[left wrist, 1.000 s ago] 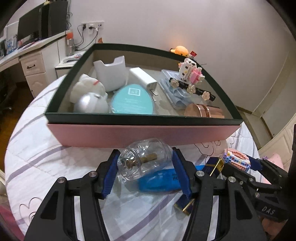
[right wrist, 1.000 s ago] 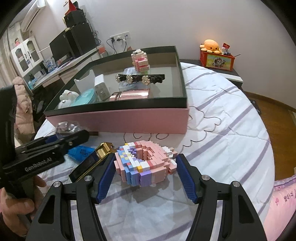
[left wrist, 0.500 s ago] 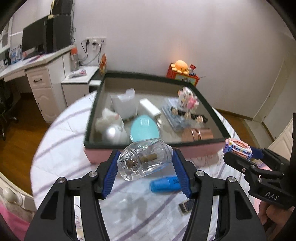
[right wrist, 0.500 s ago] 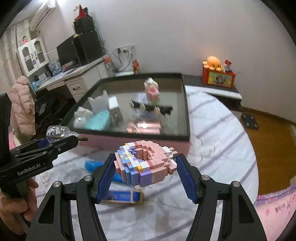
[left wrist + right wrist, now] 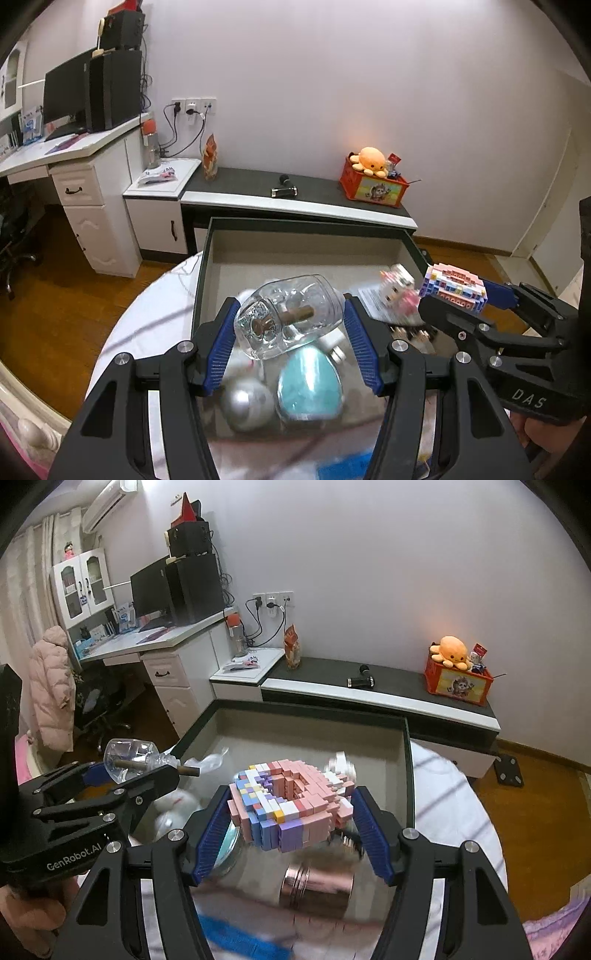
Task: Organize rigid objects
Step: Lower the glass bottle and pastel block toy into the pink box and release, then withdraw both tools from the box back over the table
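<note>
We held the left claw (image 5: 290, 334) pinched on a clear glass bottle (image 5: 288, 317) and the right claw (image 5: 291, 829) pinched on a pink brick figure (image 5: 290, 805). Both hung above the open box (image 5: 310, 225), over a teal egg-shaped case (image 5: 310, 387) and a silver ball (image 5: 247, 404) inside.

Two grippers: left gripper (image 5: 290, 338), right gripper (image 5: 291, 821). One clear glass bottle (image 5: 291, 317). One pink brick-built toy (image 5: 291, 805). One open box (image 5: 314, 223), dark-rimmed. Inside it, blurred: one teal oval case (image 5: 310, 387), one silver ball (image 5: 247, 404), one rose-gold tin (image 5: 317, 888), one small pink-and-white figure (image 5: 397, 286). One orange plush octopus (image 5: 369, 158) on one red crate (image 5: 375, 186).
</note>
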### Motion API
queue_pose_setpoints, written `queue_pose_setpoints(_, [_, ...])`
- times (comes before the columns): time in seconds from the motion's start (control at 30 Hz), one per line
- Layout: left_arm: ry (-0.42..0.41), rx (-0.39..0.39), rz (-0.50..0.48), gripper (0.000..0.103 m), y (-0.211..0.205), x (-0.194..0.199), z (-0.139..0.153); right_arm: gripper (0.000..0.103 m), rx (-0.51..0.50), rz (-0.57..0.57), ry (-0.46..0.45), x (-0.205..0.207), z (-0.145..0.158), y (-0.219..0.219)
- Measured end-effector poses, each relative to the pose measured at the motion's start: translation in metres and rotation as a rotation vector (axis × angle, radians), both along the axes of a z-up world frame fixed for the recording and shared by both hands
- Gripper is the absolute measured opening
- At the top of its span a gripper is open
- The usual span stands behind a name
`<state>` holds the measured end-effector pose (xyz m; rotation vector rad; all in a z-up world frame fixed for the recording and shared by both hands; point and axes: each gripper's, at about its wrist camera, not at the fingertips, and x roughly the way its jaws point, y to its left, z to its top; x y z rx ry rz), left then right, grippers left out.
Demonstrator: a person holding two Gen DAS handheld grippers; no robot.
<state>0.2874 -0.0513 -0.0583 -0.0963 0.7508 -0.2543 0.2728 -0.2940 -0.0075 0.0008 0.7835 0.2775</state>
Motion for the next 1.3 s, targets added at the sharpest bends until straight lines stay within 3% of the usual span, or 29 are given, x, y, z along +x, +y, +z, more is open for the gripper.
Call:
queue_pose_setpoints(0.27, [0.058,0.005,-0.007,0.059,-0.005,0.029,-0.028,0.067,-0.016,-0.008,0.055,0.023,-0.031,0.0])
queue_pose_setpoints(0.53, [0.076,0.053,0.004,0.061,-0.013,0.032,-0.036,0.067,-0.044,0.0,0.054,0.027,-0.037,0.003])
queue_pose_setpoints(0.63, [0.06,0.087,0.032,0.068,-0.012,0.027,-0.033,0.071,-0.06,0.011,0.051,0.027,-0.038,0.006])
queue_pose_setpoints(0.73, [0.074,0.099,0.07,0.085,-0.002,0.022,-0.03,0.083,-0.06,0.0,0.045,0.023,-0.037,0.003])
queue_pose_setpoints(0.8, [0.056,0.091,0.09,0.093,0.007,0.013,-0.023,0.087,-0.03,-0.003,0.045,0.019,-0.034,0.0])
queue_pose_setpoints(0.87, [0.031,0.097,0.108,0.101,0.013,0.003,-0.016,0.103,-0.009,-0.011,0.037,0.013,-0.03,-0.003])
queue_pose_setpoints(1.3, [-0.103,0.131,0.236,0.103,0.045,-0.099,0.031,0.103,0.085,-0.097,-0.079,-0.063,0.027,-0.011])
